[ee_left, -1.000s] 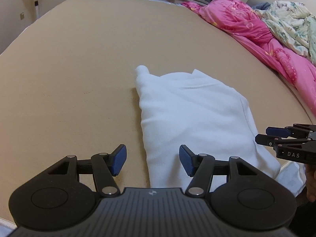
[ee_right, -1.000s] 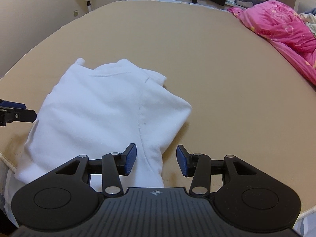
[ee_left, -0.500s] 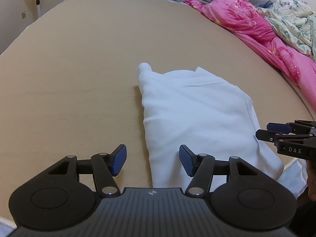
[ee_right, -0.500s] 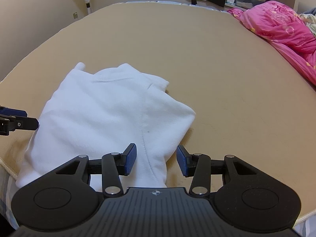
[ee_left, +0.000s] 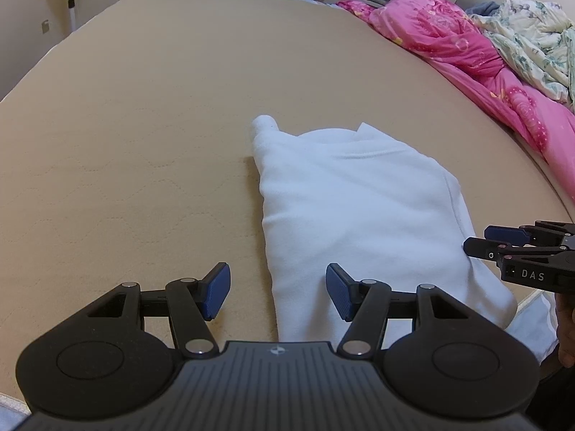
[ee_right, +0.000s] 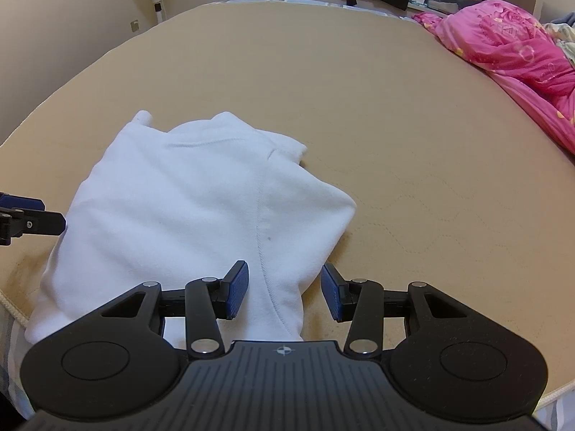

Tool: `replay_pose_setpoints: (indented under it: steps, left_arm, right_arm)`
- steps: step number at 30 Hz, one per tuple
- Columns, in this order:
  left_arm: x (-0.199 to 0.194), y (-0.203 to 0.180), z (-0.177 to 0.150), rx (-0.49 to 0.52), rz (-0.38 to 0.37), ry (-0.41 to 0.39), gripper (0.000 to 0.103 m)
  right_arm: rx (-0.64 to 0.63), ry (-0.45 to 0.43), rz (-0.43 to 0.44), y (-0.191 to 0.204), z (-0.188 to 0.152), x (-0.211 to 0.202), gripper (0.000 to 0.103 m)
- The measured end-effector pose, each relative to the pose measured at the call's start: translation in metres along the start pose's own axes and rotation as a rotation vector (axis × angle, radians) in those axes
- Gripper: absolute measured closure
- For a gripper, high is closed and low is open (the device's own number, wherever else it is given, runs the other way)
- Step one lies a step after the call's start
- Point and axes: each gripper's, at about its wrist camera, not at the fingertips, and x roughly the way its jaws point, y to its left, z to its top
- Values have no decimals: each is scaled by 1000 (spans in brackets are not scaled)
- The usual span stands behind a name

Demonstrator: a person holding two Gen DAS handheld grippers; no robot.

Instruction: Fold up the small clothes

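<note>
Left gripper (ee_left: 277,291) jaws apart, empty, straddling near-left edge | right gripper (ee_right: 284,293) likewise at near-right edge, seemingly set to pinch both corners | white fleece garment (ee_right: 187,208) partly folded on tan quilted mattress (ee_right: 413,115)

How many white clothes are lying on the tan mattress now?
1. The white garment lies half-folded near the front edge of the mattress, between the two tools. More clothes may be hidden outside the views.

Both wrist views look down, sharing the white garment (ee_left: 359,215).
</note>
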Motion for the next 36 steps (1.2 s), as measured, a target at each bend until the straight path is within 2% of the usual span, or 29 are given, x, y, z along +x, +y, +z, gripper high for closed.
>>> replay_pose_setpoints:
  steps: [10,13,17,20,25,27,30,32,34,36]
  left_arm:
    - [0,1,0,-3,-1,-2,38]
    - [-1,3,2,-24,-17,-4,37]
    - [8,16,17,-95,-132,38,29]
    - [29,26,30,-139,-205,89,29]
    - [79,41,34,-273,-298,190,25]
    - [91,39,37,-271,-332,189,23]
    - [98,34,37,-250,-330,159,23]
    - [96,30,37,-244,-314,139,35]
    - [91,28,39,-232,-317,125,56]
    - [78,23,45,-186,-324,99,62]
  right_arm:
    - [8,-2,-1,0,0,1,56]
    - [49,4,22,-4,1,3,54]
    - [193,40,71,-22,3,14,43]
    - [304,81,121,-35,3,26,40]
    - [437,136,177,-45,0,45,38]
    - [476,149,204,-47,-1,52,37]
    - [507,151,229,-45,0,61,37]
    - [504,135,239,-40,1,65,57]
    - [506,112,248,-36,3,64,66]
    - [507,90,237,-32,4,61,73]
